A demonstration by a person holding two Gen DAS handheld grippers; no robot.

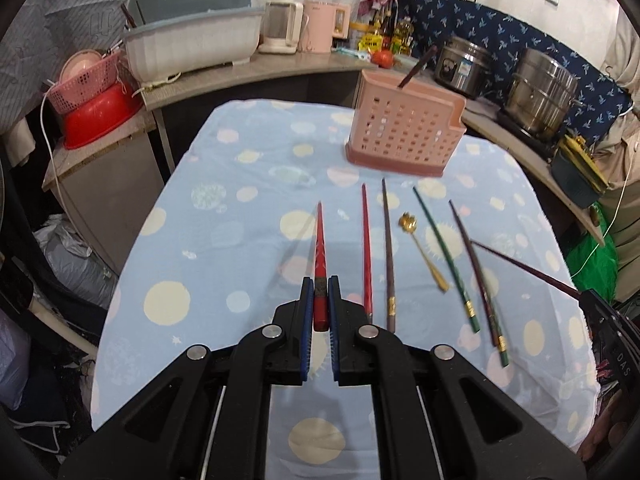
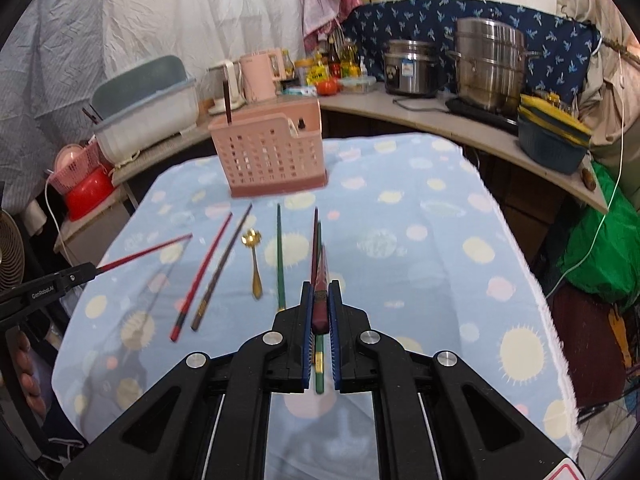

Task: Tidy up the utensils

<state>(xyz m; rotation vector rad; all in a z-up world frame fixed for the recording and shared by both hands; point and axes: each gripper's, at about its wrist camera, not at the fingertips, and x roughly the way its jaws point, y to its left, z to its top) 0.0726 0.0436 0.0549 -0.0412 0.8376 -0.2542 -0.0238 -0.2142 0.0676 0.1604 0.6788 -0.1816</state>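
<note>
My left gripper (image 1: 320, 284) is shut on a red chopstick (image 1: 320, 248) and holds it above the blue dotted cloth (image 1: 224, 248). My right gripper (image 2: 320, 289) is shut on a dark maroon chopstick (image 2: 322, 276) and holds it above the cloth. A pink slotted utensil holder (image 1: 404, 128) stands at the far side with one dark chopstick (image 1: 416, 67) in it. On the cloth lie a red chopstick (image 1: 366, 248), a brown chopstick (image 1: 388, 252), a gold spoon (image 1: 424, 254), a green chopstick (image 1: 446, 258) and a dark red chopstick (image 1: 476, 272).
A counter runs around the table's far side with a white dish tub (image 1: 192, 46), kettles (image 1: 324, 26), steel pots (image 1: 540, 94) and bottles. A red basin and pink basket (image 1: 92, 108) stand on the left. A green bag (image 2: 600, 240) sits at the right.
</note>
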